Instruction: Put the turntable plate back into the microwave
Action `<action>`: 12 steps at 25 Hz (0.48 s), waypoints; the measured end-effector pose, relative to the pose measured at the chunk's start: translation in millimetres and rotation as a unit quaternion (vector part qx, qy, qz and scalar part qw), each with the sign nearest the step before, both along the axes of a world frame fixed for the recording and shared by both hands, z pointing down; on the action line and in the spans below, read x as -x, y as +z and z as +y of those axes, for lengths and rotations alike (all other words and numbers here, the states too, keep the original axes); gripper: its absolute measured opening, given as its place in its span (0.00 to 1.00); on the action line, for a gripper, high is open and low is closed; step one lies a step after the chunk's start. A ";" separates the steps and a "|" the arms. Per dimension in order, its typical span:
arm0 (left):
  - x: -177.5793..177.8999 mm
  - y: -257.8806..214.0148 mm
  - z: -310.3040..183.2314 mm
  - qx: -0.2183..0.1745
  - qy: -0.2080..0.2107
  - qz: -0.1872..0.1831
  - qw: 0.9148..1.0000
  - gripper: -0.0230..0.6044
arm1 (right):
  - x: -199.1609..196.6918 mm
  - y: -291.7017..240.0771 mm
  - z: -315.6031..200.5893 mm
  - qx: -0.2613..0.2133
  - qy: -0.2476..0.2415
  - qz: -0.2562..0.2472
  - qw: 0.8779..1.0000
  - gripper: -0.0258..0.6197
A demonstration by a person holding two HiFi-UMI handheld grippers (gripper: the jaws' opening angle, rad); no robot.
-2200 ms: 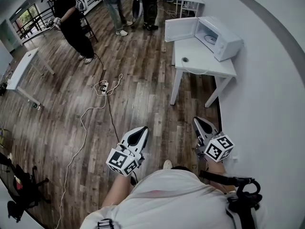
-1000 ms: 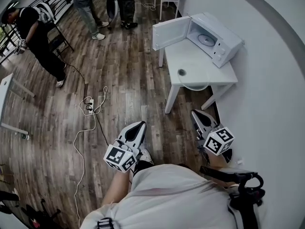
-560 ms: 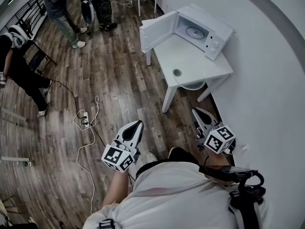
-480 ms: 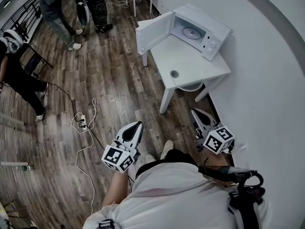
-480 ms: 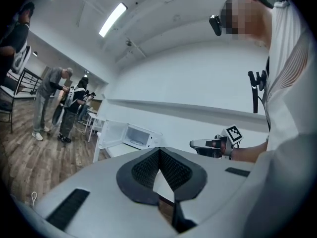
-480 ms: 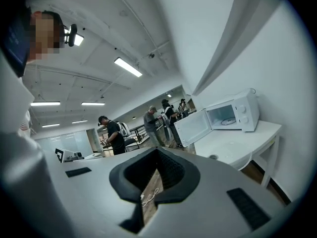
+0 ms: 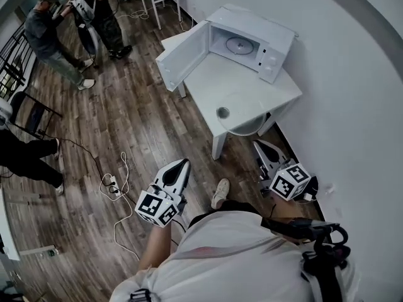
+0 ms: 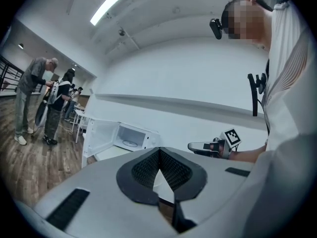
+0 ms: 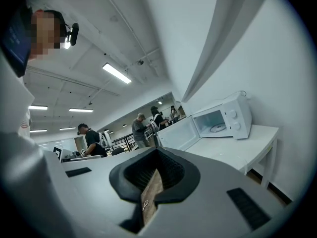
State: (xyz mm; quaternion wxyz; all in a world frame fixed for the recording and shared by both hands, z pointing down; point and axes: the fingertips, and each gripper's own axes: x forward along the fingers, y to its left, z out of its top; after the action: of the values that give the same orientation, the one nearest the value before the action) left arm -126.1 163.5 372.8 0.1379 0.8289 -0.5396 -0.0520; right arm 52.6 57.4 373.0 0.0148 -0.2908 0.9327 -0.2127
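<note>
Change: the table point(image 7: 264, 87) and the microwave point(image 7: 264, 33) sit nearer and larger in the head view than 1 second ago. I am walking up to them with both tools carried low in front.
Left gripper point(image 7: 179, 167): jaws together, nothing between them, well short of the table.
Right gripper point(image 7: 263, 150): jaws together too, empty, near the table's leg side.
Turntable plate point(image 7: 242, 109): I take it to be the faint clear disc on the table near the front edge. It seems to overhang slightly. It is outside the oven, and the cavity shows only a ring point(image 7: 238, 43) on its floor.
Step in hand: the approach. I judge I should part both pairs of jaws before reaching, take the rim at 2 opposite sides and keep the glass level.
In the way: the open door point(image 7: 182, 55) juts out left of the cavity, and a small round piece point(image 7: 222, 112) lies just beside the disc.
Around: a power strip point(image 7: 110, 184) with its cable lies on the floor, and people point(image 7: 44, 24) stand well apart.
</note>
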 end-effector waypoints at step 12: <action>-30.7 4.9 -186.1 0.024 0.069 -0.034 0.997 0.05 | -59.4 28.0 -139.8 0.030 0.084 -0.036 0.995 0.04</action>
State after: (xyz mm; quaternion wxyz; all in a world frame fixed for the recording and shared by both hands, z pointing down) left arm -95.4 -22.6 377.7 0.1431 0.8618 -0.4866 -0.0013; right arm 112.0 -82.4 401.0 0.0570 -0.3611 0.8969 -0.2488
